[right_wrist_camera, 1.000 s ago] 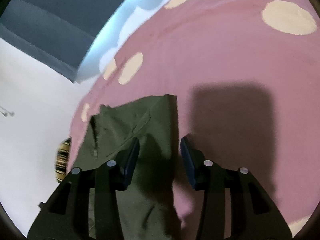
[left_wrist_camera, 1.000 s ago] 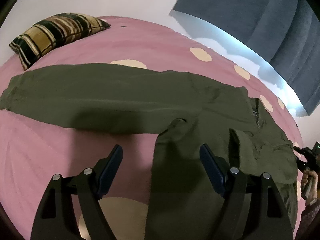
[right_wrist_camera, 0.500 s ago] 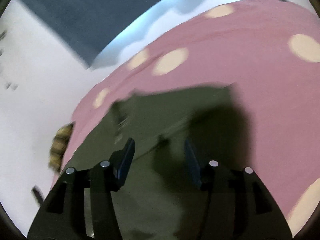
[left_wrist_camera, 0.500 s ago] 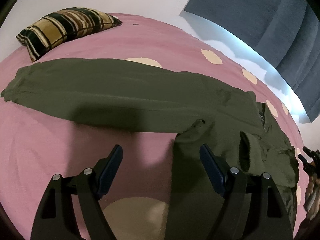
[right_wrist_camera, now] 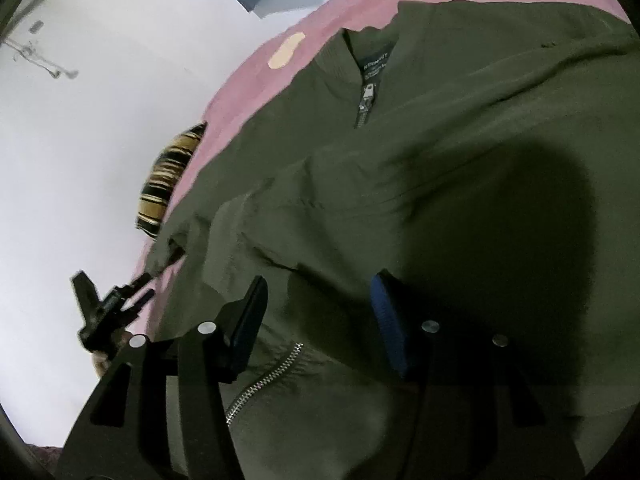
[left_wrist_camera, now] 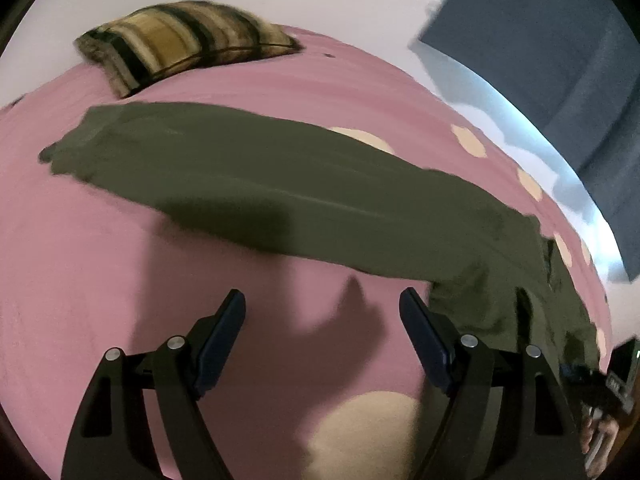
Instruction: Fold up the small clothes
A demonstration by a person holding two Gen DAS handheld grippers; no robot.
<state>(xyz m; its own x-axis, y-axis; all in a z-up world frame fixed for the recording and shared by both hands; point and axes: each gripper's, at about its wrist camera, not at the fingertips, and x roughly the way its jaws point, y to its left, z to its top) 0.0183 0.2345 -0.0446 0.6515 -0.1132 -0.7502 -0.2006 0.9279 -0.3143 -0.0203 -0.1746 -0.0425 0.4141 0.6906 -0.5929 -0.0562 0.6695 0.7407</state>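
The olive jacket (right_wrist_camera: 420, 168) lies spread on the bed (left_wrist_camera: 100, 280), one sleeve (left_wrist_camera: 240, 172) stretched ahead of the spread, empty left tongs (left_wrist_camera: 322, 324). Under the right tongs (right_wrist_camera: 318, 308), whose jaws have just been opening and hold nothing, its body looks unfolded; folding seems barely begun.

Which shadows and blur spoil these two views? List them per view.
Left wrist: motion blur smears the striped pillow; a gripper shadow falls on the pink bedspread. Right wrist: sharper, though a broad dark shadow covers the green jacket.

Jacket's (right_wrist_camera: 440, 160) lower half, cut off
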